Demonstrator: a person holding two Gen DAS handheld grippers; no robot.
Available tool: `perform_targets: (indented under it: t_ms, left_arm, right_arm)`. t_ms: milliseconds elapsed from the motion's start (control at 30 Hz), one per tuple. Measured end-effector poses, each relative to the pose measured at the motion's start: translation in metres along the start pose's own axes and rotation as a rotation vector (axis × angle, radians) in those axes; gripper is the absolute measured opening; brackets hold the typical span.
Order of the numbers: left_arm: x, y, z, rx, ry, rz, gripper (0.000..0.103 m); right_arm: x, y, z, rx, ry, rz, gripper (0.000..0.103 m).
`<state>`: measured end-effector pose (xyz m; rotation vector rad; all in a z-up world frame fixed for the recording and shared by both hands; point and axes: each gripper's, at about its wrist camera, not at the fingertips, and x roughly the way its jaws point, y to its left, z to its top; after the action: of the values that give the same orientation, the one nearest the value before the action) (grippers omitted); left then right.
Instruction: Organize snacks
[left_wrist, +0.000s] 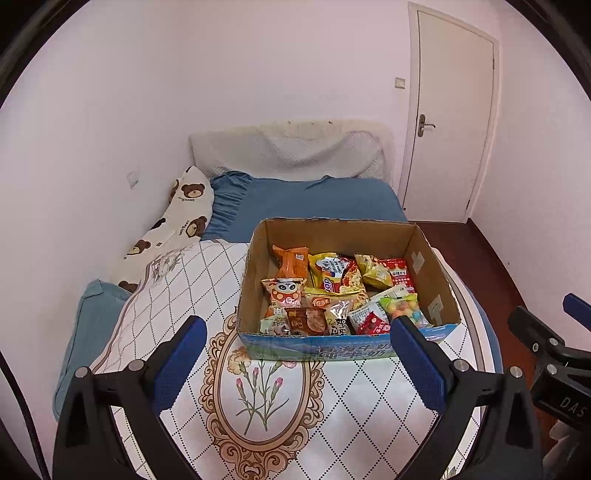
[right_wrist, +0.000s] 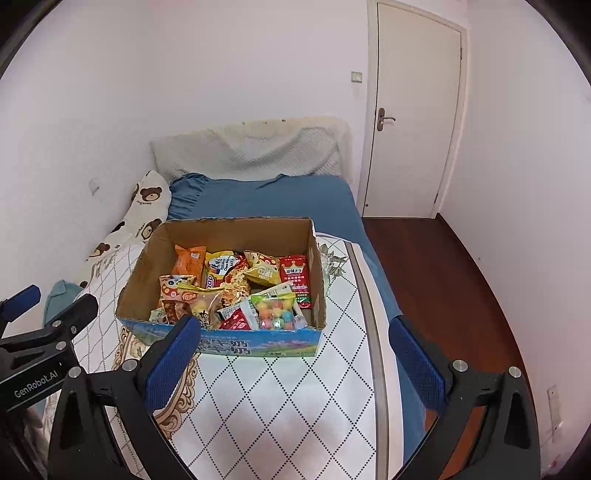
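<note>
Start of the job or end of it: cannot tell which from this alone. All visible snacks sit in the cardboard box (left_wrist: 428, 266), none loose on the bed. The box stands open-topped on the quilted bed cover (left_wrist: 280, 398), near the foot end.

The left hand-held gripper (left_wrist: 295, 363) hovers short of the box's near wall, jaws wide apart, nothing between them. The right hand-held gripper (right_wrist: 291, 363) sits beside it, also spread wide and empty, aimed at the box's near right corner.

Packets lie in a jumble: orange packet (left_wrist: 291, 263) at back left, panda-print packet (left_wrist: 284, 291) in front of it, red packet (left_wrist: 400, 275) at back right, clear bag of coloured candy balls (left_wrist: 404, 310) at front right, leaning on the near wall.

Likely next move: reach over the near wall and pinch one packet from the top layer. The candy bag is nearest the right jaws. Packets are crinkly and overlapping, so a grab may drag a neighbour.

Room: blue sheet (left_wrist: 314, 203) beyond the box, bear-print pillow (left_wrist: 177, 218) by the left wall, padded headboard (left_wrist: 291, 151), closed white door (left_wrist: 447, 118), dark wood floor (right_wrist: 443, 266) on the right.
</note>
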<state>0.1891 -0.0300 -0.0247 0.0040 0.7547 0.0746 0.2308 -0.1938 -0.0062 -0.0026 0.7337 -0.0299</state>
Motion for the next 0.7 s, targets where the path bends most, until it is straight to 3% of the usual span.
perform_targets:
  t_ms: [700]
  left_arm:
    - [0.0014, -0.0020, -0.0017, 0.000, 0.007, -0.014, 0.102]
  right_arm:
    - [0.0016, -0.0046, 0.0007, 0.020, 0.007, 0.007, 0.103]
